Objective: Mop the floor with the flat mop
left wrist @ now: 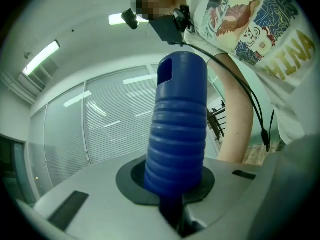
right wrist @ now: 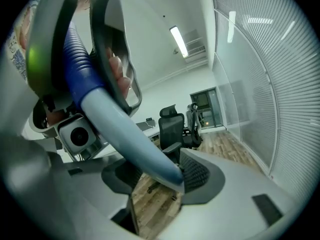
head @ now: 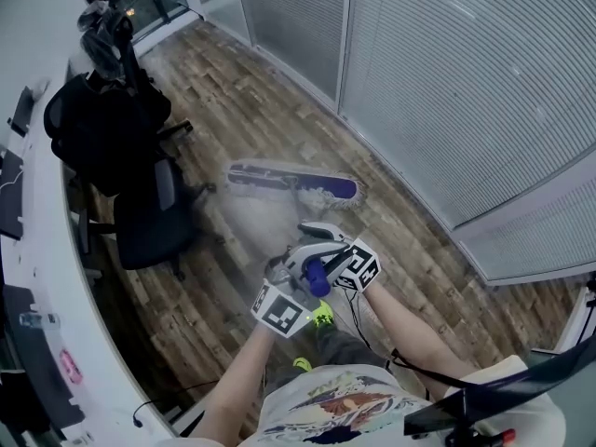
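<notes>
The flat mop's head (head: 293,182), blue-edged with pale fringe, lies on the wooden floor ahead of me, over a damp patch. Its handle (head: 317,276) rises back toward me, and both grippers hold it close together. My left gripper (head: 303,273) is shut on the ribbed blue grip (left wrist: 177,134), which stands up between its jaws (left wrist: 172,204). Just ahead of it, my right gripper (head: 321,240) has its jaws set wide around the pale blue pole (right wrist: 125,129), which slants down between the pads (right wrist: 192,176). The pole between grippers and mop head is hidden.
Black office chairs (head: 140,203) stand to the left, one with a bag on it (head: 102,110), beside a long white desk (head: 37,277). A glass wall with blinds (head: 447,91) runs along the right. My green shoe (head: 321,317) is just below the grippers.
</notes>
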